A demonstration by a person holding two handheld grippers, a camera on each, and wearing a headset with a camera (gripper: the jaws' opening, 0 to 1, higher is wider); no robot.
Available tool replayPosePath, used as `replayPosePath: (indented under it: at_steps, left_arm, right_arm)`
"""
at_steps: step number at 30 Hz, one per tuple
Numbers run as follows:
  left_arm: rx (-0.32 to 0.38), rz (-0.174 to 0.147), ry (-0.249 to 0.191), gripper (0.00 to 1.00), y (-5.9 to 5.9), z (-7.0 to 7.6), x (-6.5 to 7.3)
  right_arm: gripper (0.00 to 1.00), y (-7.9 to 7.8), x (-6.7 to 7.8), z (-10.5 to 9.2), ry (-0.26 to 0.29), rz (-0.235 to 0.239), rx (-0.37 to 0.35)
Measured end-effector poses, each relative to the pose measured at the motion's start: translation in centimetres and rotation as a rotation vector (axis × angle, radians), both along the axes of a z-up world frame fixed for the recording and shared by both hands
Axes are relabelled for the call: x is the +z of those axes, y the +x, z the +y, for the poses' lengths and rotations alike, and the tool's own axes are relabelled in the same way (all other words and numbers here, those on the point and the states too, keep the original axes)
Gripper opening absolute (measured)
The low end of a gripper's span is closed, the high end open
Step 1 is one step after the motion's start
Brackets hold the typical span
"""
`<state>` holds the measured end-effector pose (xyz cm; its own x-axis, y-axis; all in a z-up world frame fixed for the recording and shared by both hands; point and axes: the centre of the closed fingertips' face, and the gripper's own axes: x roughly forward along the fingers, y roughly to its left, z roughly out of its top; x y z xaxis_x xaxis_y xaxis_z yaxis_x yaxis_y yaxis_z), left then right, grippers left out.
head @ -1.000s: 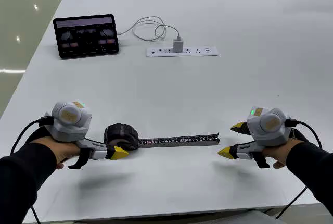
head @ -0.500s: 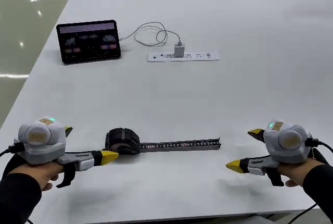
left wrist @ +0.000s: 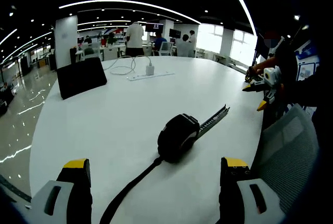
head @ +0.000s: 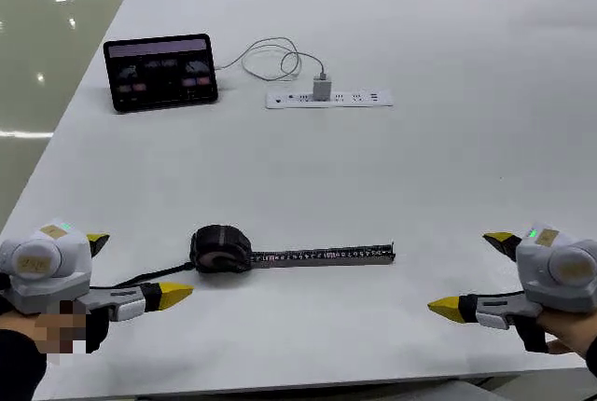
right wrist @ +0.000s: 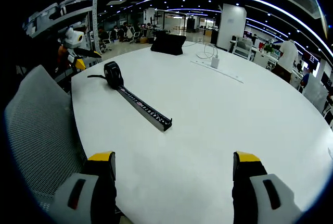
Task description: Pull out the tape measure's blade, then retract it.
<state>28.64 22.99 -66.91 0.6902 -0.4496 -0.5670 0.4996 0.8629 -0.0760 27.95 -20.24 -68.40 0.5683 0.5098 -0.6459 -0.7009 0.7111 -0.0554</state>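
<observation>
Our left gripper (head: pixel 138 267) and right gripper (head: pixel 471 271) gape empty; we'd clamp the solid case (head: pixel 221 249) and pinch the thin, springy blade (head: pixel 322 255) at its tip

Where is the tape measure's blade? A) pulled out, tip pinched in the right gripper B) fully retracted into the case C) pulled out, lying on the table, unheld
C: the blade lies extended on the table, left gripper and right gripper open and apart from it.

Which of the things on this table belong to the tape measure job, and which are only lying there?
For the job:
tape measure
its pulled-out blade

Only lying there:
tablet
power strip
charger, plugged into the strip
</observation>
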Motion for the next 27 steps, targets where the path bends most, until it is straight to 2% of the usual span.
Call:
replayPosePath:
  at_steps: [2, 7, 9, 12, 20, 24, 27]
  left_arm:
    - [0.003, 0.0, 0.011, 1.0, -0.4, 0.4, 0.1]
    - [0.02, -0.008, 0.002, 1.0, -1.2, 1.0, 0.5]
    - [0.029, 0.009, 0.001, 1.0, -1.8, 1.2, 0.4]
    - [0.021, 0.006, 0.011, 1.0, -2.7, 1.3, 0.7]
    - [0.014, 0.009, 0.028, 1.0, -4.6, 2.1, 1.1]
    - [0.012, 0.019, 0.029, 1.0, -5.1, 2.1, 0.9]
    - [0.01, 0.017, 0.035, 1.0, -5.1, 2.2, 0.9]
  right_arm:
    - [0.91, -0.3, 0.1, -0.7, 0.001, -0.004, -0.012]
    - [0.95, -1.9, 0.2, -1.4, 0.015, -0.002, -0.022]
    - [0.94, -2.5, 0.3, -1.9, 0.009, -0.014, -0.03]
    - [0.94, -3.3, 1.1, -2.4, 0.035, -0.029, -0.048]
    - [1.0, -5.6, 1.7, -4.1, 0.069, -0.005, -0.092]
    - [1.0, -6.2, 1.4, -5.0, 0.04, -0.008, -0.107]
    - [1.0, -6.3, 1.5, -5.5, 0.047, -0.005, -0.122]
